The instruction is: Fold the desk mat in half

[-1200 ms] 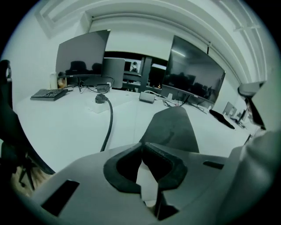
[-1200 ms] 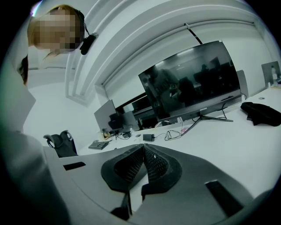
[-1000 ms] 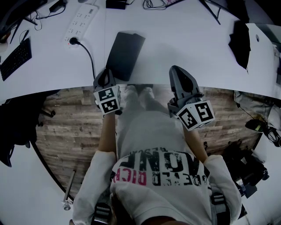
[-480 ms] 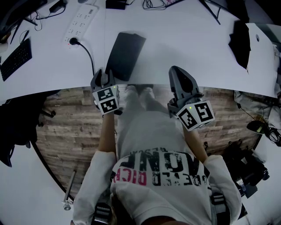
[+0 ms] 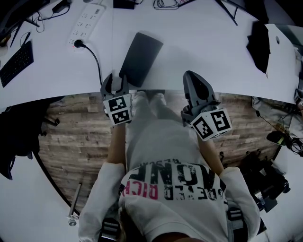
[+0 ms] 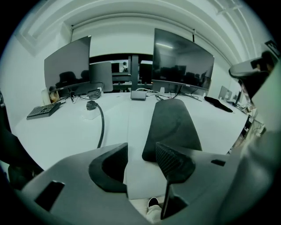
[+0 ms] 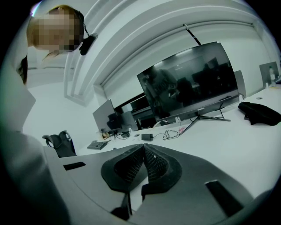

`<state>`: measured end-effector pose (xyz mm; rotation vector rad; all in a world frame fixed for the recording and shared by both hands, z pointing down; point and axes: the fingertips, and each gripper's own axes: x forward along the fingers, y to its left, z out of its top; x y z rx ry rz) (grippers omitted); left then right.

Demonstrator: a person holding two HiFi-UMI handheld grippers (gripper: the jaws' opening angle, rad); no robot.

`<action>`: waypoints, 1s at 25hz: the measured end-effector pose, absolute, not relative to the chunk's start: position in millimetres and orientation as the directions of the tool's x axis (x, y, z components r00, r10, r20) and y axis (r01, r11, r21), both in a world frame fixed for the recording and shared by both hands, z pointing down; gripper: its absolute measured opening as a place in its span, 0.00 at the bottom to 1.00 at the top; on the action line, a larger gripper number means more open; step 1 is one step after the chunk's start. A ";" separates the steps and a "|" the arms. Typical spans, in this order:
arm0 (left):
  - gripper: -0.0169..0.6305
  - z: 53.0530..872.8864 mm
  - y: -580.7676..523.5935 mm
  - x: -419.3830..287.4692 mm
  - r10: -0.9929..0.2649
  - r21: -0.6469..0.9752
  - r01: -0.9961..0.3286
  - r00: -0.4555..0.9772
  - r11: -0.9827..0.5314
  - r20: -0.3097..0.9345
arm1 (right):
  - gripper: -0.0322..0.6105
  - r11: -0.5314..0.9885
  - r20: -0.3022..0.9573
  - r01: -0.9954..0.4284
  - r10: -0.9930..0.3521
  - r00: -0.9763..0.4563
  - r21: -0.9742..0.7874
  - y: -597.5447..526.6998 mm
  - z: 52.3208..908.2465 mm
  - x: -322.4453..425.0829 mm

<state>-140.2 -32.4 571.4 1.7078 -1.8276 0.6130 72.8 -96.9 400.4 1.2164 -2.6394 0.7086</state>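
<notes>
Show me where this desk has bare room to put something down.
The widest bare stretch lies between the desk mat and the black item at the right. A narrower one lies between the power cable and the keyboard. The far edge is crowded: power strip, a small black box, loose wires.

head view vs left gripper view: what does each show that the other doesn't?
Head view only: the wood floor and the marker cube on the left gripper. Left gripper view only: two dark monitors, and the left gripper's jaws standing apart; they have just been opening, with bare desk between them. Both: the dark desk mat lying on the white desk, the black cable and the keyboard.
</notes>
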 end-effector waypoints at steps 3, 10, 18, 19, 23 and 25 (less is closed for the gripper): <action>0.30 576.8 -32.6 -138.5 -0.730 0.039 -0.996 -0.030 0.077 0.683 | 0.05 0.557 0.326 -0.752 -0.680 -0.657 -0.354 -97.5 401.2 74.0; 0.31 583.4 -32.5 -139.8 -0.718 0.026 -0.997 -0.031 0.069 0.695 | 0.05 0.560 0.326 -0.748 -0.676 -0.661 -0.355 -98.1 401.5 72.3; 0.32 583.2 -33.0 -140.5 -0.718 0.019 -0.998 -0.031 0.061 0.696 | 0.05 0.561 0.327 -0.748 -0.675 -0.661 -0.355 -99.1 402.2 71.1; 0.32 583.1 -32.9 -140.6 -0.717 0.019 -0.998 -0.031 0.061 0.696 | 0.05 0.561 0.327 -0.748 -0.675 -0.661 -0.355 -99.0 402.1 71.0; 0.32 582.9 -32.3 -140.6 -0.716 0.018 -0.998 -0.031 0.061 0.697 | 0.05 0.559 0.328 -0.749 -0.675 -0.661 -0.356 -98.9 402.3 71.2; 0.32 582.8 -32.5 -140.5 -0.715 0.017 -0.998 -0.031 0.061 0.698 | 0.05 0.559 0.329 -0.749 -0.675 -0.660 -0.356 -99.1 402.3 71.1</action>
